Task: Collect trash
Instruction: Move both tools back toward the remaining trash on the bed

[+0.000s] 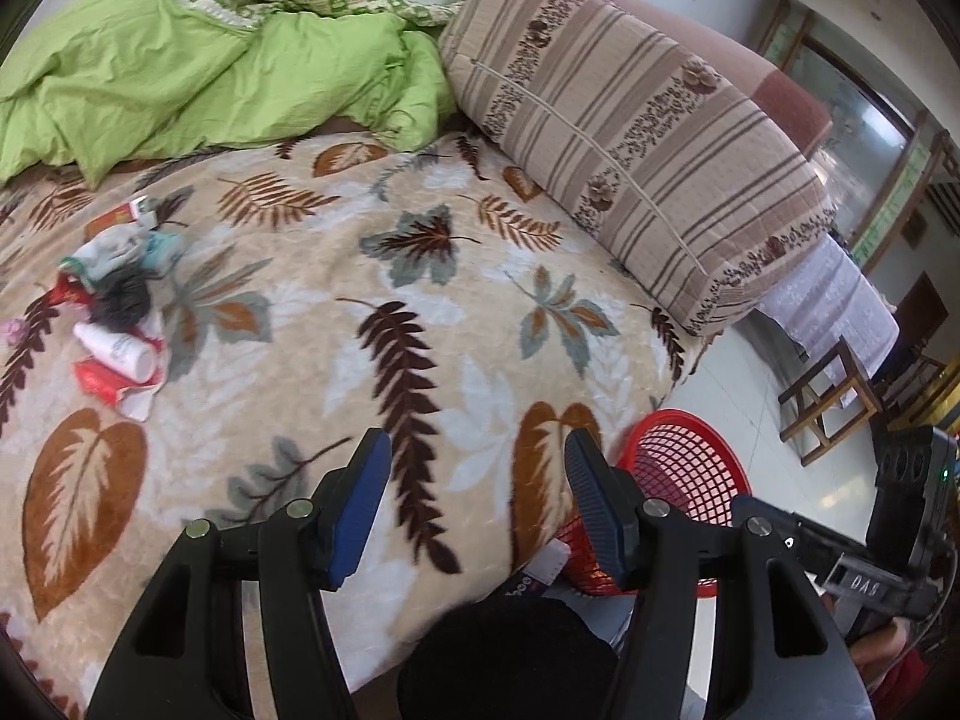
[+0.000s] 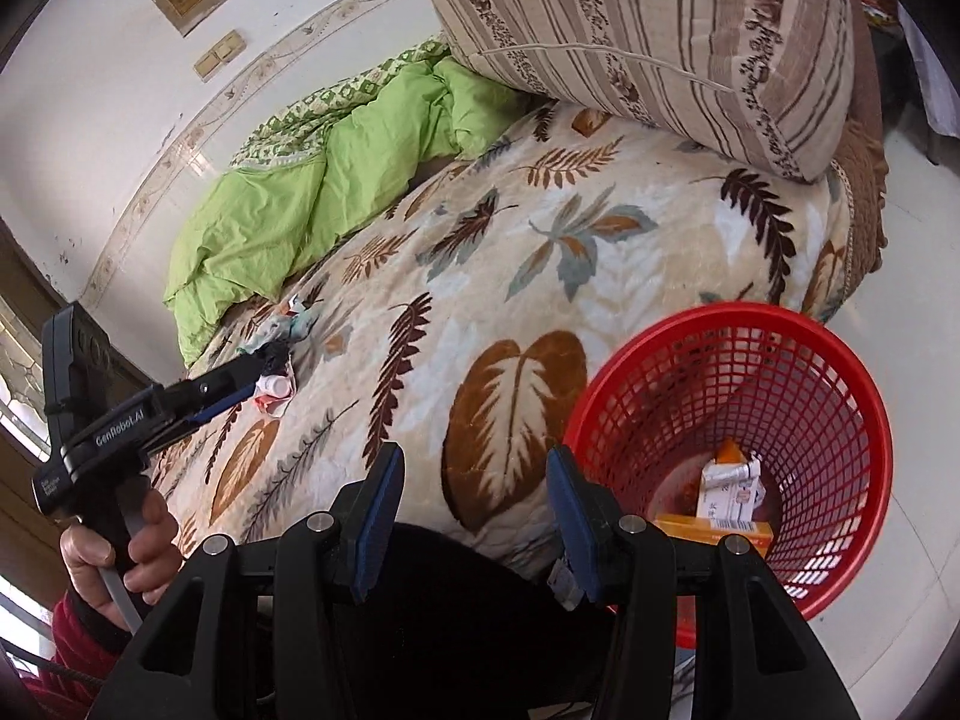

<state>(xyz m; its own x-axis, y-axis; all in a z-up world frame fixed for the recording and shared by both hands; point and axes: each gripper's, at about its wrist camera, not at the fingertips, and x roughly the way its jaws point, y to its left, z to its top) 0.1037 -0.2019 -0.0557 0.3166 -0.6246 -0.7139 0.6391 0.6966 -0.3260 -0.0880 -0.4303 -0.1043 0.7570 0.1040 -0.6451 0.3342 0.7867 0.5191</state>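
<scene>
Hovering over leaf blanket (image 1: 420, 312), both claws parted & empty; trash pile (image 1: 117, 312) left, red basket (image 2: 738, 450) right.

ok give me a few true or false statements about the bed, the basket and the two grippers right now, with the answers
1. The red basket already holds some boxes. True.
2. The left gripper is clamped on a piece of trash. False: its jaws stand apart with nothing between them.
3. A pile of trash lies on the leaf-print blanket. True.
4. The right gripper carries a white tube. False: its jaws are empty; the white tube lies in the pile.
5. The green quilt covers the striped pillow. False: it lies bunched beside it.
</scene>
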